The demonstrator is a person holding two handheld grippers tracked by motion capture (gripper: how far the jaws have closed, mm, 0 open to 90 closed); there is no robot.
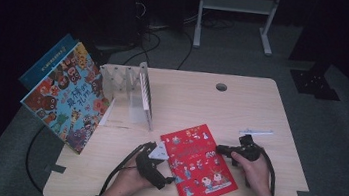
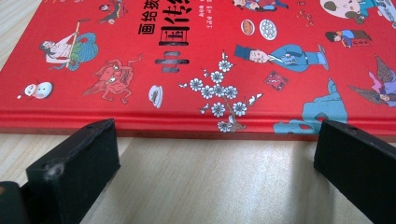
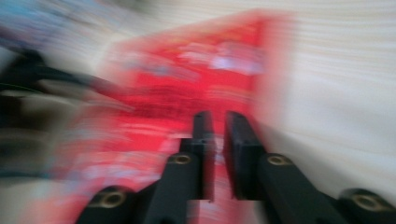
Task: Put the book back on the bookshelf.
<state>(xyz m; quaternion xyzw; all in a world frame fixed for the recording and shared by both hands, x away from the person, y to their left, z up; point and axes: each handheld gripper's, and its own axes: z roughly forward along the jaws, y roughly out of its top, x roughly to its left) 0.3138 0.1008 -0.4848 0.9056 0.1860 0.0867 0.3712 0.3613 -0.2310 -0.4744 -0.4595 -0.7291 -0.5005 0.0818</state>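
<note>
A red picture book (image 1: 199, 164) lies flat on the wooden table (image 1: 242, 101), turned slightly at an angle. My left gripper (image 1: 168, 168) sits at the book's left edge, held by a hand. In the left gripper view its two black jaws stand wide open at the book's (image 2: 187, 70) long edge, low on the tabletop, with nothing pressed between them (image 2: 217, 133). My right gripper (image 1: 220, 148) is at the book's upper right edge and points left over it. The right gripper view is blurred; its jaws (image 3: 219, 116) stand almost together over the red cover (image 3: 187, 79), a slit between them and nothing gripped.
A clear plastic book stand (image 1: 132, 95) stands at the back left. A colourful picture book (image 1: 69, 97) leans off the table's left edge, with a blue book (image 1: 48, 60) behind it. A pale strip (image 1: 256, 132) lies near the right gripper. A cable hole (image 1: 221, 87) is at the far edge.
</note>
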